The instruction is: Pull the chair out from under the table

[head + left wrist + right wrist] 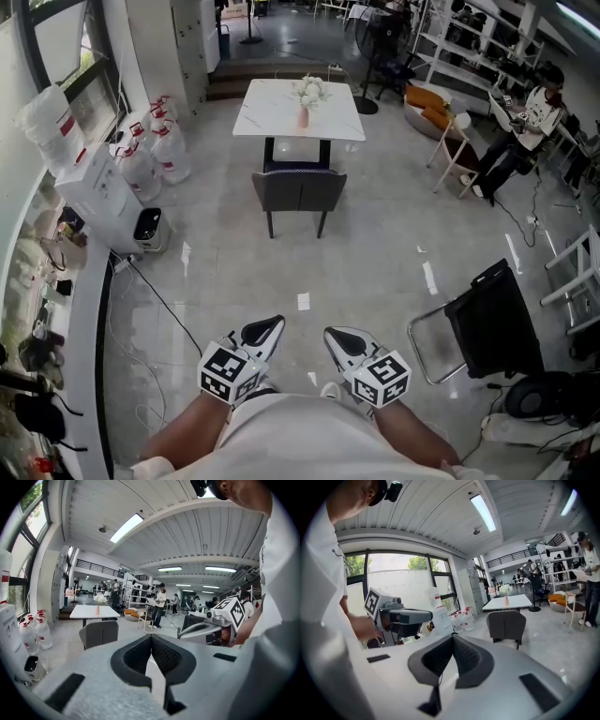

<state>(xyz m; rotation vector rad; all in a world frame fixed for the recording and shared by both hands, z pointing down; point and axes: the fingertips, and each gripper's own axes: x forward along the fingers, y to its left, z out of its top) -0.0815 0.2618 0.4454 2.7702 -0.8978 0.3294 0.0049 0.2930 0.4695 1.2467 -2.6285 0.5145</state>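
Nothing of the pull is done yet, I judge. The dark grey upholstered chair [298, 190] stands well ahead of both tongs, pushed up to the white marble-topped counter [267, 117]. The left tongs [266, 330] and right tongs [339, 338] are clenched on nothing, side by side. Approaching, gripping the backrest and drawing it back are all left. Only the head view shows the black folding chair [492, 323] to the right of the right tongs.

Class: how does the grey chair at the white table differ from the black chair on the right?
The grey chair is padded on dark legs; the black chair has a shiny tube frame. The grey chair is tucked at the white table; the black chair stands alone. Both are upright, unoccupied.
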